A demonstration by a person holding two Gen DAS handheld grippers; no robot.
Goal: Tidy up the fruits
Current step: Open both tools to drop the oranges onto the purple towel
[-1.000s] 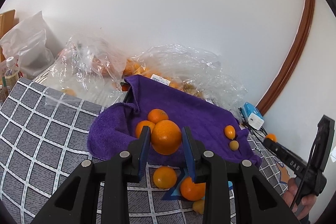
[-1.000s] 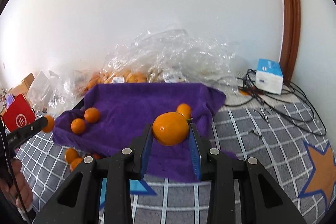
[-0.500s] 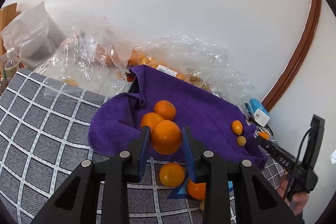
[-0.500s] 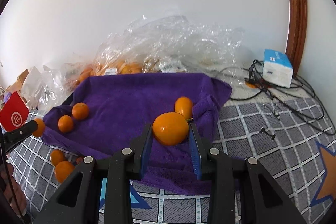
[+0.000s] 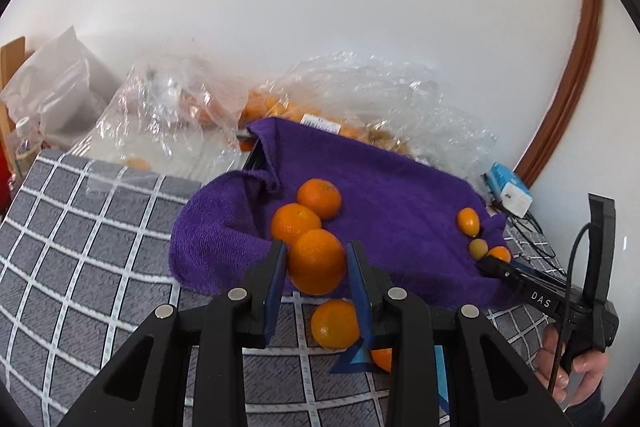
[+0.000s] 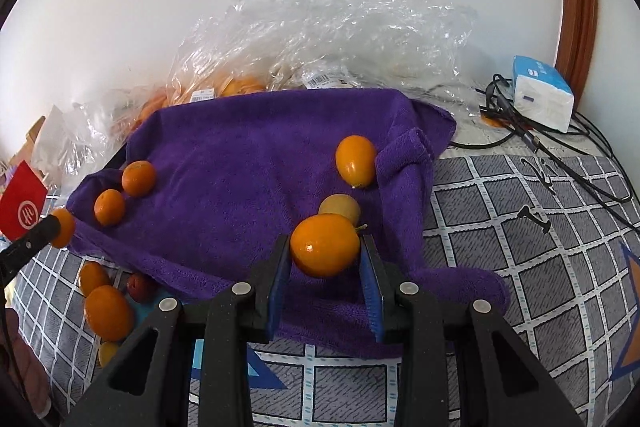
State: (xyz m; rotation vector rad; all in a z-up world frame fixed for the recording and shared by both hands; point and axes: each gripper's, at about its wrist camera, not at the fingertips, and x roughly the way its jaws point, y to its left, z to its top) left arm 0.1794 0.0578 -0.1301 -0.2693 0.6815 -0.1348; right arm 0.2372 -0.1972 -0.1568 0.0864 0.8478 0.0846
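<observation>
Both grippers have dropped toward the purple towel; left gripper pinches a mandarin, right gripper clamps a kumquat — released on the sloping cloth, either could roll off

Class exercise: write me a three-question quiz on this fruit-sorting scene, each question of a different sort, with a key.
1. True or false: the left gripper holds a tangerine.
2. How many tangerines lie on the purple towel just beyond the left gripper's own? A) two B) five
3. Fill in: the right gripper is shut on a smooth ____.

Key: 1 true; 2 A, two tangerines; 3 kumquat.
</observation>
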